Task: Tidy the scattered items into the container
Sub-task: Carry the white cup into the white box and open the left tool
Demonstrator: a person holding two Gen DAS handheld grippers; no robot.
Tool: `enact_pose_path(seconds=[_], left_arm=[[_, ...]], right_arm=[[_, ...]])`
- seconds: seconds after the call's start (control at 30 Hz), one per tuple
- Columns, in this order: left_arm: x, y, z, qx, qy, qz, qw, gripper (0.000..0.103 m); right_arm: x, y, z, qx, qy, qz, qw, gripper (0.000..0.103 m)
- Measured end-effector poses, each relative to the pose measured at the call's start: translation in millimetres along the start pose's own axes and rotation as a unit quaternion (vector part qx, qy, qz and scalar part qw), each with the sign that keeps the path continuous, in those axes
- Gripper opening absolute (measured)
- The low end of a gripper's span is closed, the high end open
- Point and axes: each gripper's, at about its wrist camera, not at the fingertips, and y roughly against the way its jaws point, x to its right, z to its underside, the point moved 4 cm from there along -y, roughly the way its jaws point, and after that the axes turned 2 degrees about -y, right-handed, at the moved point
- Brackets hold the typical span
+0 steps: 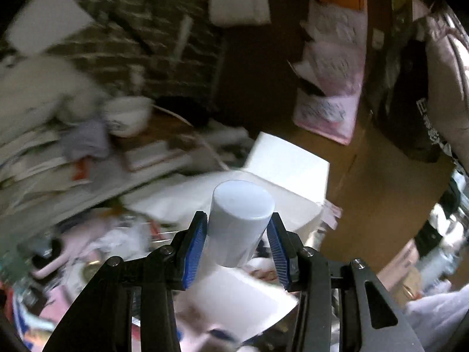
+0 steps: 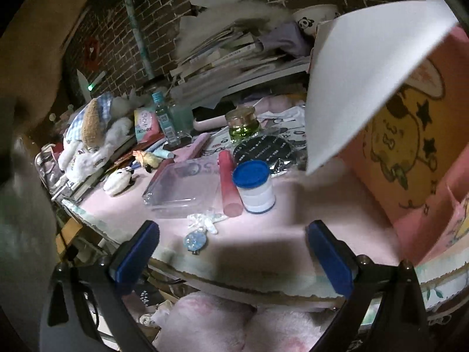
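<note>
The left hand-held gripper (image 1: pixel 238 234) is closed on a pale bottle (image 1: pixel 239 223) and carries it in the air above the clutter, with white box flaps (image 1: pixel 288 167) at about 1 o'clock. The right hand-held gripper (image 2: pixel 231 252) is wide open and empty. On the pink surface (image 2: pixel 263 228) wait a blue-lidded jar (image 2: pixel 254 186) and a pink tube (image 2: pixel 229 184) — at 12 o'clock. The pink box (image 2: pixel 410 152) stands at 2 o'clock. Next, I think, the bottle must go over the box and be released.

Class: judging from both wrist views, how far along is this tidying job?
Done: nothing visibly packed, and the pink box interior is hidden. In hand: the left tool grips a white cylinder. Left: the blue-lidded jar, pink tube and clear case remain on the table; the right tool is open.
</note>
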Motion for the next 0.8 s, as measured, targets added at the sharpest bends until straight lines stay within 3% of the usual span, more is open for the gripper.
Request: enact_pose_path(seconds=[0.1,0.2,0.37,0.5,0.67,0.73,0.8], left_arm=[[9.4,-33.0,-9.4,-0.054,-0.001,0.015,0.9984,0.038],[8.6,-70.6,-9.9,-0.12,0.006,-0.012,0.9926,0.038],[6.3,-104.0,2.0,-0.177,-0.006,-0.043,0.9832,0.038],[6.7,-119.8,10.4,-0.2,-0.01,-0.049,0.9784,0.038],[10.0,-119.4,10.4,-0.201,-0.027,-0.058,0.9775,0.039],[10.9,-116.9,10.2,-0.197,-0.033,-0.057,0.9781,0.046],[11.0,-111.8,8.2,-0.185,-0.042,-0.064,0.9798,0.06]], right_arm=[[4.2,3.2,1.0,0.009,-0.006,0.002,1.0,0.101],[9.0,5.8,0.8,0.018,-0.013,0.006,1.0,0.101],[15.6,7.7,0.1,0.024,-0.017,0.009,1.0,0.101],[19.4,9.3,-1.3,0.026,-0.022,0.007,0.999,0.101],[21.1,9.0,-2.6,0.027,-0.027,0.008,0.999,0.101],[20.8,8.9,-3.4,0.029,-0.023,0.013,0.999,0.101],[20.7,9.2,-4.2,0.032,-0.022,0.016,0.999,0.101]])
